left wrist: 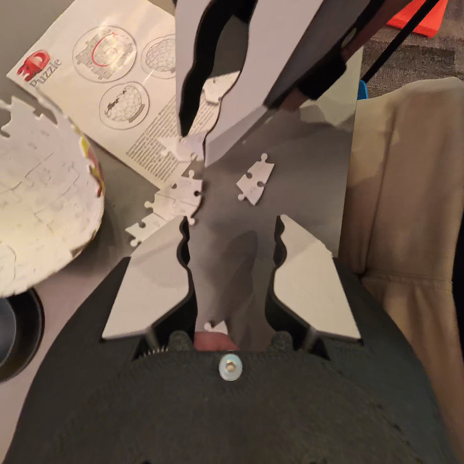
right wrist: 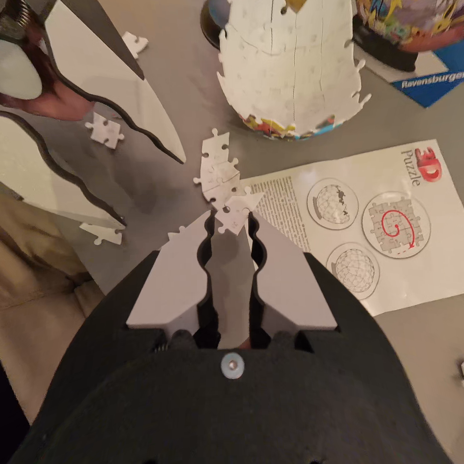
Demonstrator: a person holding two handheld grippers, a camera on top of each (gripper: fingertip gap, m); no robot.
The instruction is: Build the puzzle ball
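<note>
The right gripper [right wrist: 229,213] hangs low over the grey table [right wrist: 160,175], its two fingers a little apart with a white puzzle piece [right wrist: 232,213] lying between the tips; whether the pads actually pinch that piece or only flank it cannot be told from either view. In the left wrist view the same gripper [left wrist: 193,148] comes in from above, its tips at a small white piece on the corner of the instruction sheet [left wrist: 105,75]. The left gripper [left wrist: 232,218] has its fingers spread wide with nothing between them but bare table. Just off the right gripper's tips lies a curved strip of joined pieces [right wrist: 217,173], white backs up — the left wrist view shows it [left wrist: 175,198] beside the left gripper's left fingertip. A single loose piece [left wrist: 256,179] lies ahead of the left gripper's open fingers, apart from the strip. The half-built puzzle ball [right wrist: 291,67] stands as a white dome with coloured print along its lower edge, beyond the strip; the left wrist view catches only its jagged rim [left wrist: 42,188]. Only the right wrist view shows a finished colourful ball [right wrist: 411,25] on a dark stand at the far corner, a blue box [right wrist: 431,82] under it, and further loose pieces [right wrist: 105,130] near the left gripper [right wrist: 153,193]. Only the left wrist view shows a red object [left wrist: 416,17] on the carpet past the table edge.
</note>
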